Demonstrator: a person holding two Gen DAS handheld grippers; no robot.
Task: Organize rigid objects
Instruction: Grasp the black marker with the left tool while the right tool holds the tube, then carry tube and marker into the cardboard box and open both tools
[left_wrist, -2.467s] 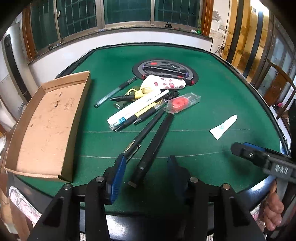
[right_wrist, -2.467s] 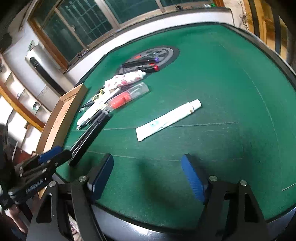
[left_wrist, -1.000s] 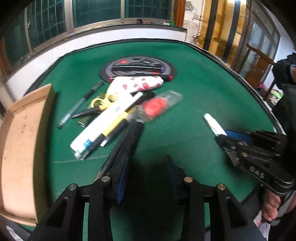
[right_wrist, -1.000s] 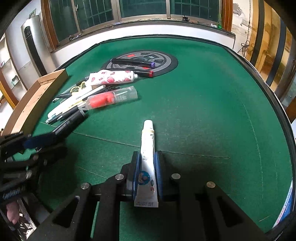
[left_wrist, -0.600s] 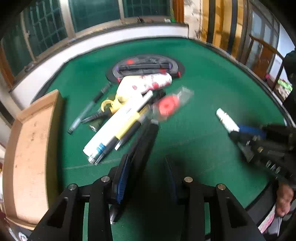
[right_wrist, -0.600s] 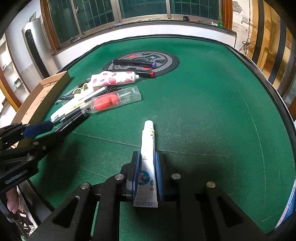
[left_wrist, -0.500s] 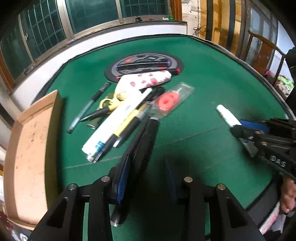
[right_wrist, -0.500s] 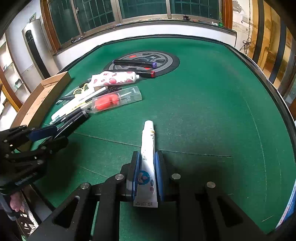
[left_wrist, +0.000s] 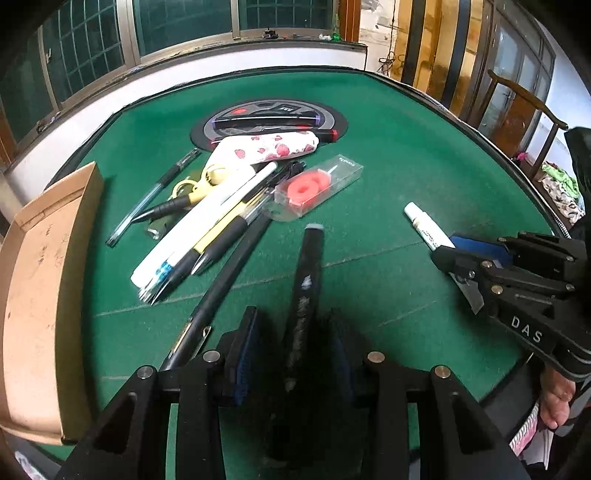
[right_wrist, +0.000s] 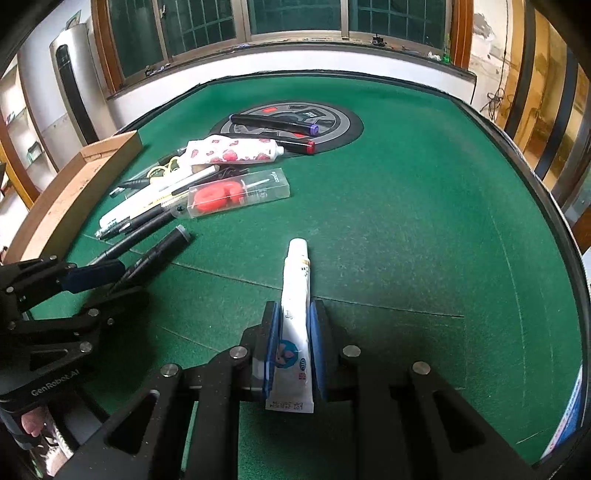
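My left gripper (left_wrist: 291, 343) is shut on a thick black marker (left_wrist: 308, 284) and holds it above the green felt table (left_wrist: 406, 155), pointing away from me. My right gripper (right_wrist: 293, 332) is shut on a white tube (right_wrist: 295, 295) with a white cap, lifted off the table. The tube also shows in the left wrist view (left_wrist: 426, 227). A pile of pens (left_wrist: 207, 229), yellow scissors (left_wrist: 199, 182), a strawberry-print tube (left_wrist: 266, 146) and a clear case with red rolls (left_wrist: 317, 188) lies mid-table.
An open cardboard box (left_wrist: 33, 280) stands at the table's left edge. A round dark panel (left_wrist: 269, 118) with two markers on it sits at the table's centre. A long black pen (left_wrist: 225, 284) lies left of my held marker. A wooden chair (left_wrist: 517, 110) stands far right.
My left gripper has closed on the thick black marker and lifted it, swinging it from a slant to straight ahead. My right gripper closed on the white tube earlier and keeps holding it.
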